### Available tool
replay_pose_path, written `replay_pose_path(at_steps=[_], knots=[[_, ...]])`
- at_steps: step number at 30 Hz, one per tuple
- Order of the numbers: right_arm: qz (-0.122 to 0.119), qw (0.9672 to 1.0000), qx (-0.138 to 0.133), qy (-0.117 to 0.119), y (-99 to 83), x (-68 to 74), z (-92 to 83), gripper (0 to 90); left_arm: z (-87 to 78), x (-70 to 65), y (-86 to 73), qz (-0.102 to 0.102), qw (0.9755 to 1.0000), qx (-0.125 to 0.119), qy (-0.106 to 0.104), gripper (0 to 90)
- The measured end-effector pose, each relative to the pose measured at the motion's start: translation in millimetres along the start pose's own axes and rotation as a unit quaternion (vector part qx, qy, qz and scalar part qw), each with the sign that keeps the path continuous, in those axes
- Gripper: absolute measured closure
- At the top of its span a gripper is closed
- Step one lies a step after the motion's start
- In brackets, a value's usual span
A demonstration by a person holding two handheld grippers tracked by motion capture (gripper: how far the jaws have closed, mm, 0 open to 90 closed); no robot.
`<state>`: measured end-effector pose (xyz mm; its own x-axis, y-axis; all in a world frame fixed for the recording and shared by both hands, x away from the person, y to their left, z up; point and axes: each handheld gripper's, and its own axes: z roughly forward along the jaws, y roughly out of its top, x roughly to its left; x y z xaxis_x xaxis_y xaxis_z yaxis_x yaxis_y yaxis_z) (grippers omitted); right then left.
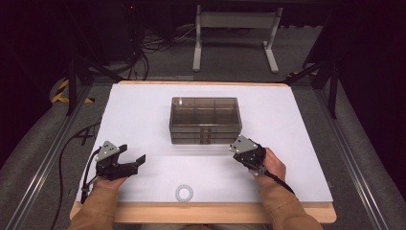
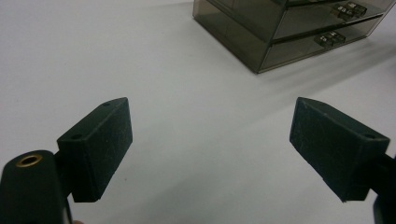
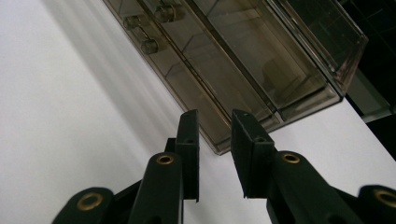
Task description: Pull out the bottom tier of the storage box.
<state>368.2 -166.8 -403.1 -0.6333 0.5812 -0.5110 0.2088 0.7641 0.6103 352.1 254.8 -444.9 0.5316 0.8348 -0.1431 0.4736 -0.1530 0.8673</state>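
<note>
Item one: my right gripper. It sits at the front right corner of the drawer box, pointing toward it. In the right gripper view its jaws stand close together with a narrow gap between the pads. Nothing lies in that gap; the pads press on nothing. The jaw tips are just short of the box's lower corner, and I cannot tell whether they touch it.

Item two: smoked clear plastic drawer box, the thing my right gripper reaches for. It stands upright near the middle of the white table top, slightly toward the far side. It has an open compartmented tray on top and shallow drawers stacked below. The drawer knobs face my side of the table. The drawers look shut.

Item three: my left gripper. It hovers low over the near left part of the table, well apart from the box. Its jaws stand wide open, with only bare table surface between the pads.

Item four: small pale ring. It lies flat near the front edge of the table, between my two forearms, touched by neither gripper.

Item five: wooden table border, showing along the near edge under the white sheet.
</note>
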Motion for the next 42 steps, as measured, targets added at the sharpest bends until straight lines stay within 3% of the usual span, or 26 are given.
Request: replay_pose_path(at_steps=[7, 10, 21, 29, 33, 42], knots=[[-0.028, 0.9994, 0.001, -0.018, 8.2, 11.8, 1.6, 73.6, 3.3, -0.4, 1.4, -0.001, 1.0000, 0.006, 0.000, 14.1], [-0.051, 0.9983, 0.003, -0.029, 12.7, 18.4, 2.5, 73.7, 5.1, -1.4, 2.3, 0.002, 1.0000, 0.008, -0.002, 14.2], [-0.097, 0.9944, 0.012, -0.039, 22.3, 34.0, 7.9, 74.3, 9.7, -2.4, 4.2, 0.005, 0.9999, 0.013, -0.005, 14.3], [-0.136, 0.9886, 0.017, -0.062, 30.4, 48.0, 13.4, 75.2, 9.6, -2.3, 4.1, 0.004, 0.9999, 0.015, -0.004, 14.4], [-0.162, 0.9833, 0.018, -0.080, 34.3, 55.1, 17.2, 75.9, 9.7, -2.2, 4.1, 0.003, 0.9999, 0.015, -0.004, 14.4], [-0.194, 0.9758, 0.023, -0.099, 44.1, 69.0, 25.5, 75.8, 5.9, -1.0, 1.8, 0.002, 0.9999, 0.015, 0.001, 14.5]])
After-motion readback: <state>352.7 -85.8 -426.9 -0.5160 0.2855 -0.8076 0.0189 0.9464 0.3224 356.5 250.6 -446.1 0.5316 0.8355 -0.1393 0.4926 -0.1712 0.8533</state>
